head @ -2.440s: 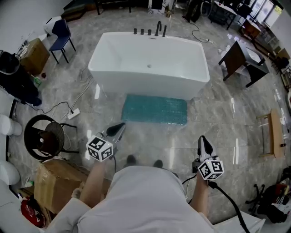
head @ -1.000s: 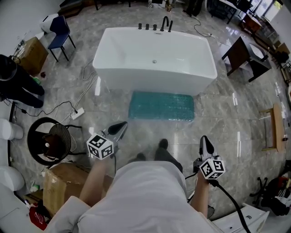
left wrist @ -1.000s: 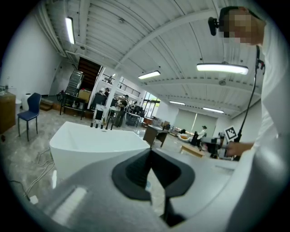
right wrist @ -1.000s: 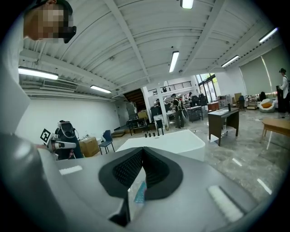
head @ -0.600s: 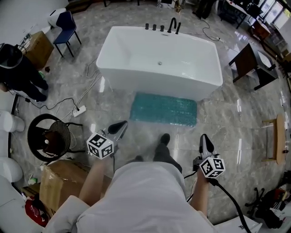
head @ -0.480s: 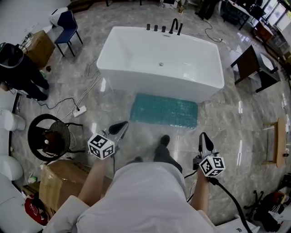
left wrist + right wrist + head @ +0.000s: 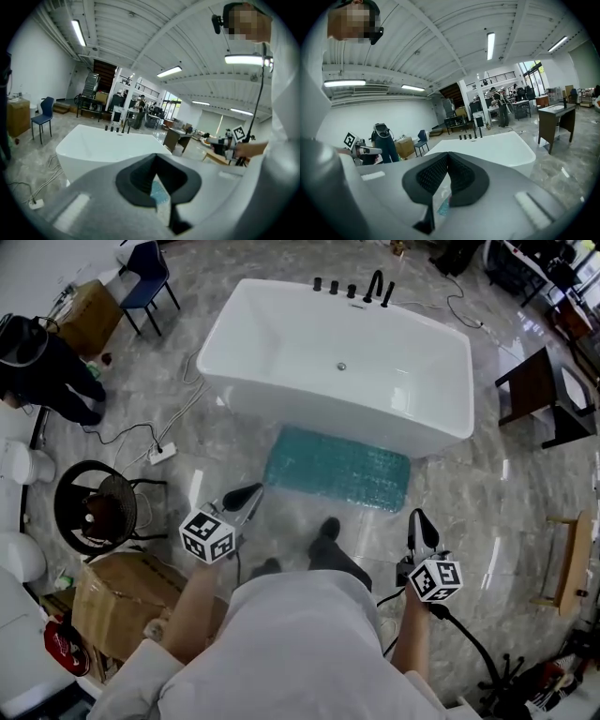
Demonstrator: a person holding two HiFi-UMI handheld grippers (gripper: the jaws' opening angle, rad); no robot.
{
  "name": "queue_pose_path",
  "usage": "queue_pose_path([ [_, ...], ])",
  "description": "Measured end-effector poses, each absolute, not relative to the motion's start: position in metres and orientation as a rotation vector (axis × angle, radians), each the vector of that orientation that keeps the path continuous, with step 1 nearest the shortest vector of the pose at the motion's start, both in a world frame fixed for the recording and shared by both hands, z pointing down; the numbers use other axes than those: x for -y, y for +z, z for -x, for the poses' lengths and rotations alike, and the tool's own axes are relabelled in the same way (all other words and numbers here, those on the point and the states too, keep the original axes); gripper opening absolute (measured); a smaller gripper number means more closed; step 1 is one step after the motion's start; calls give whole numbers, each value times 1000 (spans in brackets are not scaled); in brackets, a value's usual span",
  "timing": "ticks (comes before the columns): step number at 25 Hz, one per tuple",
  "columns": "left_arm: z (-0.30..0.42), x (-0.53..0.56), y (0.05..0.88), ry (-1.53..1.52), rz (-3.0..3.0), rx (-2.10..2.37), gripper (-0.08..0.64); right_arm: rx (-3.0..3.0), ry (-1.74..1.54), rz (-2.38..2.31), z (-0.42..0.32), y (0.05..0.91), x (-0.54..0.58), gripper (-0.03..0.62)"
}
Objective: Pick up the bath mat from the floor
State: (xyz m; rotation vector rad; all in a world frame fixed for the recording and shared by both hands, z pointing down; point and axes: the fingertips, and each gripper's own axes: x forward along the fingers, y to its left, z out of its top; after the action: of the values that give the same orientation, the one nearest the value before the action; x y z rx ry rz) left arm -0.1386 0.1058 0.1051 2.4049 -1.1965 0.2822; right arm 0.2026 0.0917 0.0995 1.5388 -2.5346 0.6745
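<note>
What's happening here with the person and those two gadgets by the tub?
A person stands facing a white bathtub, holding a two-jaw gripper in each hand. The left gripper and right gripper are both shut and empty, held out above the floor. The teal bath mat to be picked up lies flat before the bathtub, ahead of their feet, untouched.

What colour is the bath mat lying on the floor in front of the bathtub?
Teal, with a bumpy, bubbled texture. The bath mat shows best in the head view.
</note>
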Motion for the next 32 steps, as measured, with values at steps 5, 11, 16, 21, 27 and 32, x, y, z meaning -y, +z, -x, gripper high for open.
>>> queue_pose_path([
  [5, 102, -48, 114, 321, -2358, 1255, 2, 2548, 695, -1457, -243, 116, -18, 5],
  [11, 64, -1, 136, 376, -2314, 1276, 2, 2561, 719, -1347, -271, 144, 43, 5],
  [16, 42, 30, 152, 399, -2291, 1271, 2, 2551, 721, -1248, -278, 169, 65, 5],
  [21, 41, 47, 165, 435, -2297, 1251, 2, 2536, 762, -1215, -271, 194, 72, 5],
  [27, 65, 67, 182, 447, -2307, 1255, 2, 2466, 808, -1267, -256, 222, 81, 5],
  [32, 83, 91, 216, 460, -2304, 1178, 2, 2350, 835, -1407, -253, 249, 93, 5],
])
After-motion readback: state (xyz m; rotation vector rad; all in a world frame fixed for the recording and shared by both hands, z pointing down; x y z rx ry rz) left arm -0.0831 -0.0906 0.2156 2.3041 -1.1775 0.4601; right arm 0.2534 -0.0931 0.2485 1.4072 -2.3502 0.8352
